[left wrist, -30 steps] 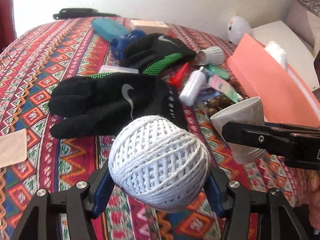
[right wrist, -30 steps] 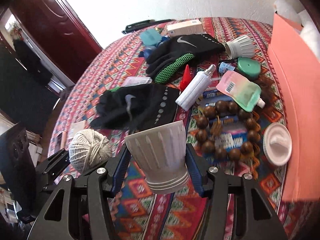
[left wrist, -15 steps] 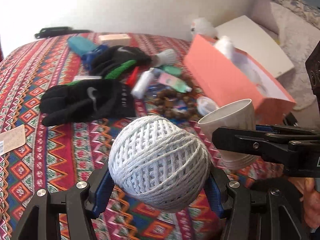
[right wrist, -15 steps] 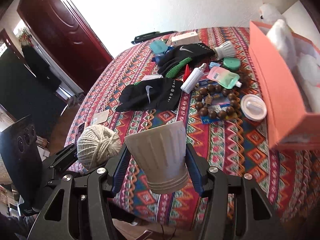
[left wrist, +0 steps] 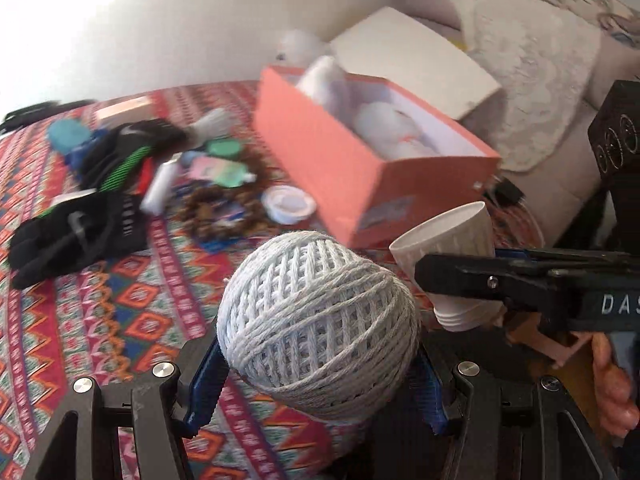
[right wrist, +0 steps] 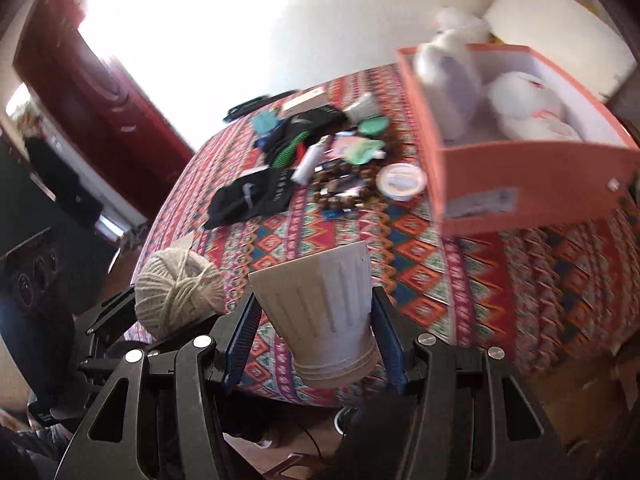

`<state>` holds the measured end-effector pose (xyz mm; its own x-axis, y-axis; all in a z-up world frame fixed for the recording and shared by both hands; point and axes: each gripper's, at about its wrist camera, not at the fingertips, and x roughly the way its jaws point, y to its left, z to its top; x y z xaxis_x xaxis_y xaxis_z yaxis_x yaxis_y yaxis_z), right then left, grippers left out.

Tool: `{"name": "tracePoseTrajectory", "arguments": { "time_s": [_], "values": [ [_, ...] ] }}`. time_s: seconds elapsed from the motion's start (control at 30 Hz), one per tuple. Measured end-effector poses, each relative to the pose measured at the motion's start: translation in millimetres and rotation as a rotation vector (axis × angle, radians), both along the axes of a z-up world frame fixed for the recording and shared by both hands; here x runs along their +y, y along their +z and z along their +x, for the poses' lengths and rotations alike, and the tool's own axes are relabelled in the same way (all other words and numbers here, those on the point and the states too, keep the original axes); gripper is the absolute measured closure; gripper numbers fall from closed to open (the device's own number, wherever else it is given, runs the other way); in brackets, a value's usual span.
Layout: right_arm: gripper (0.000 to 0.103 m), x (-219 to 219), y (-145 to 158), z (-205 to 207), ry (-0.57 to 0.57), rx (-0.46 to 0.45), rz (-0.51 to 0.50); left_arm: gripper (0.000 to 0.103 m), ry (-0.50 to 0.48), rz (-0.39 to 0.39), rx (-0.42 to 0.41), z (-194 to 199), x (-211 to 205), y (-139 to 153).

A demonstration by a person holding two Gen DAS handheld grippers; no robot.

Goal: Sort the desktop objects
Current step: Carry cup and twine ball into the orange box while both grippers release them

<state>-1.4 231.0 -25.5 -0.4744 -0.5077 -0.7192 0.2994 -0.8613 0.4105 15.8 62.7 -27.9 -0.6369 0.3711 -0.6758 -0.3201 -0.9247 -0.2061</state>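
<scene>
The ball of string (left wrist: 318, 320) is wound cotton-like twine, matt and rough. The ribbed cup (right wrist: 320, 316) looks like matt white plastic. The tablecloth (left wrist: 120, 312) is woven patterned cloth. The orange box (left wrist: 344, 172) is smooth matt cardboard. The 2 gloves (left wrist: 72, 232) are black knit fabric.

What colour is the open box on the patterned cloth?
Salmon-orange outside, white inside: the box shows best in the right wrist view.
</scene>
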Motion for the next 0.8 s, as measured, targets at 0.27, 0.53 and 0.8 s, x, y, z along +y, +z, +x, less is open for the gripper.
{"name": "tracePoseTrajectory", "arguments": {
  "time_s": [0.27,0.53,0.8],
  "values": [
    [0.045,82.3,17.6,10.4,-0.165,0.042,-0.017,0.037,-0.13,-0.022,0.034,-25.0,70.6,16.6],
    [0.045,144.5,41.4,-19.4,-0.268,0.11,0.007,0.037,-0.198,-0.055,0.109,-92.2,130.8,51.5],
    [0.045,173.0,57.1,-101.3,-0.301,0.167,-0.006,0.037,-0.163,-0.078,0.115,-196.5,160.5,64.0]
  ]
}}
